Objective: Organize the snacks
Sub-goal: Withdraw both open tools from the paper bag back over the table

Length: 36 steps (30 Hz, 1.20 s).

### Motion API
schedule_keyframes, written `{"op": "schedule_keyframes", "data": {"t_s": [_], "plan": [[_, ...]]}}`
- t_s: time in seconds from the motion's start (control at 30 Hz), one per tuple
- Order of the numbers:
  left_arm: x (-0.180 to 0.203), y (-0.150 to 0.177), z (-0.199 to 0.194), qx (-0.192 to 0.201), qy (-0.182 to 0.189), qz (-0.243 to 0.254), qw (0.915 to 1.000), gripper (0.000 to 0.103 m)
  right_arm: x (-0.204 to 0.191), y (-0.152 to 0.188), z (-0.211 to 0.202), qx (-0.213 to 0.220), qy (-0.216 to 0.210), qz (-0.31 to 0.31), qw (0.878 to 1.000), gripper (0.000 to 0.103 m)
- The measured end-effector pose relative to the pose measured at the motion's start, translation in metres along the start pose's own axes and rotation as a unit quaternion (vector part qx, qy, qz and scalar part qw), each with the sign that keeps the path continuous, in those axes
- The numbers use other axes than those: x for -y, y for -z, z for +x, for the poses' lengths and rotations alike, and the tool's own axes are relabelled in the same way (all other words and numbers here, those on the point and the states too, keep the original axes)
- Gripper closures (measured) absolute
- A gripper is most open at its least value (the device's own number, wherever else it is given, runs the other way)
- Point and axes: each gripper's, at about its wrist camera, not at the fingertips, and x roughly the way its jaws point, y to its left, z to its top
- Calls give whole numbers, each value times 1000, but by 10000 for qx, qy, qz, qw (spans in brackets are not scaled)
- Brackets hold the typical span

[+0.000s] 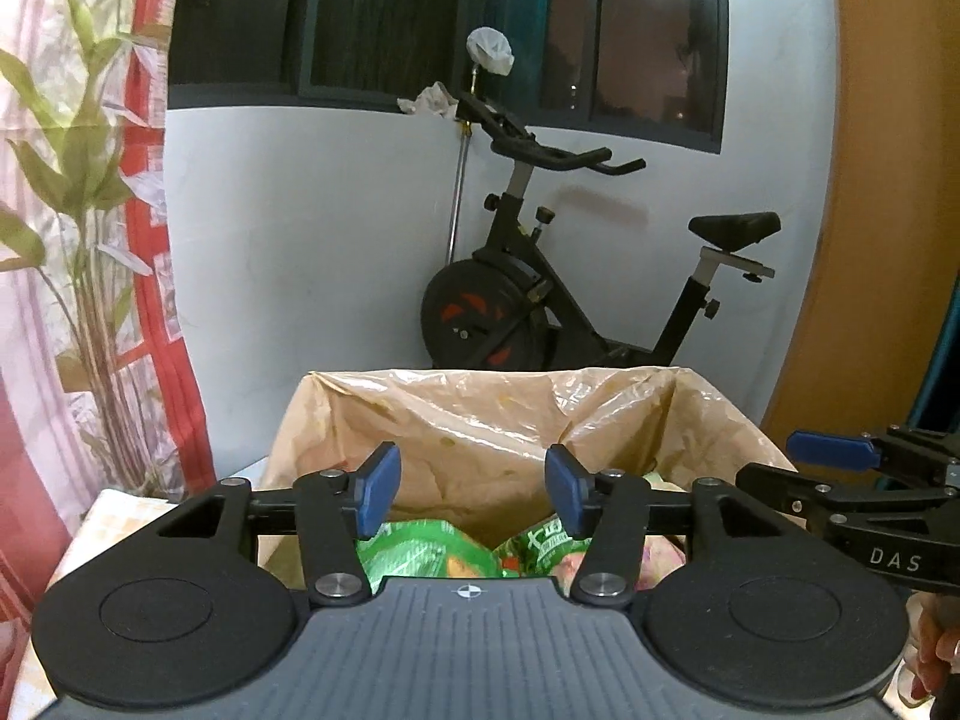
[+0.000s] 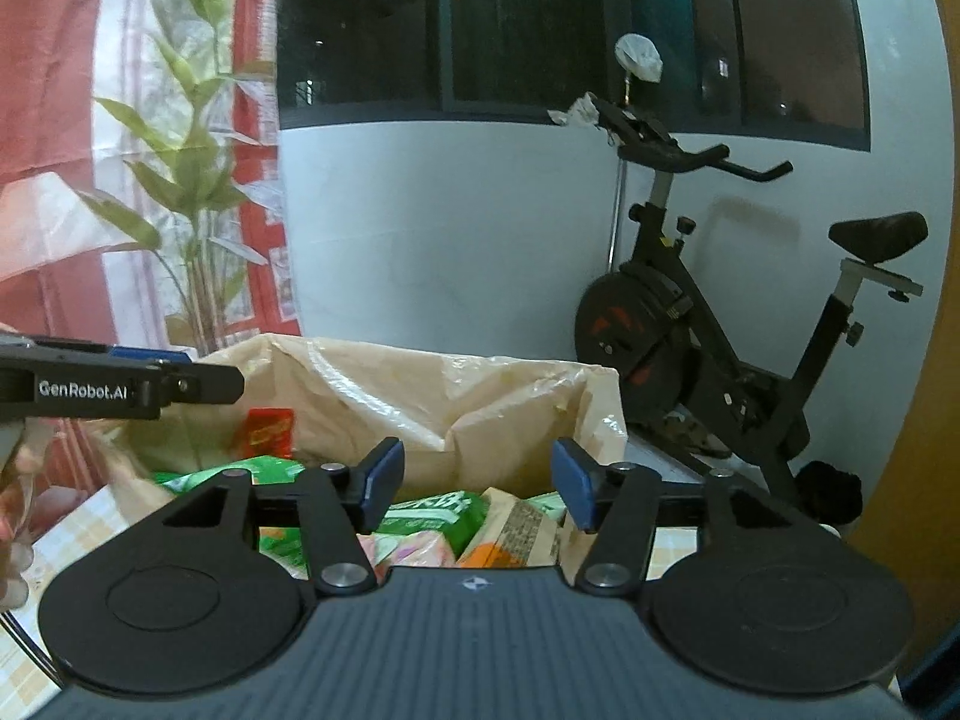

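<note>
Curtains (image 1: 90,240) with green leaves and red stripes hang far on the left. Next to them is a white wall under a dark window (image 1: 420,18). In the middle stands a box lined with a tan plastic bag (image 1: 480,420). Snack packs (image 1: 420,552) lie inside it, mostly green ones, plus a red pack (image 2: 270,432) leaning near the bag's left wall. The left gripper (image 1: 474,489) hangs over the near edge of the box. Its blue pads are apart and nothing is between them. The right gripper (image 2: 477,483) is just beside it, also spread apart and empty, above the snacks. An exercise bike (image 1: 576,276) stands far right by the wall.
</note>
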Motion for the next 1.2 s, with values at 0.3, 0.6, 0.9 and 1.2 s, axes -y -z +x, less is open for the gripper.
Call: {"op": "schedule_keyframes", "data": {"t_s": [0.3,0.6,0.9,1.2], "plan": [[-9,18,-50,195,-145,-49,9997,47,-8,14,-37,154,-101,-20,9998,44],[-23,50,-83,229,-243,-278,9991,47,-8,36,-63,272,-124,173,9994,44],[-45,92,-104,22,-359,-568,9977,47,-10,72,-79,226,-33,346,9991,44],[-64,149,-105,-552,-451,-862,9937,48,-22,118,-77,-238,-120,605,9978,44]]}}
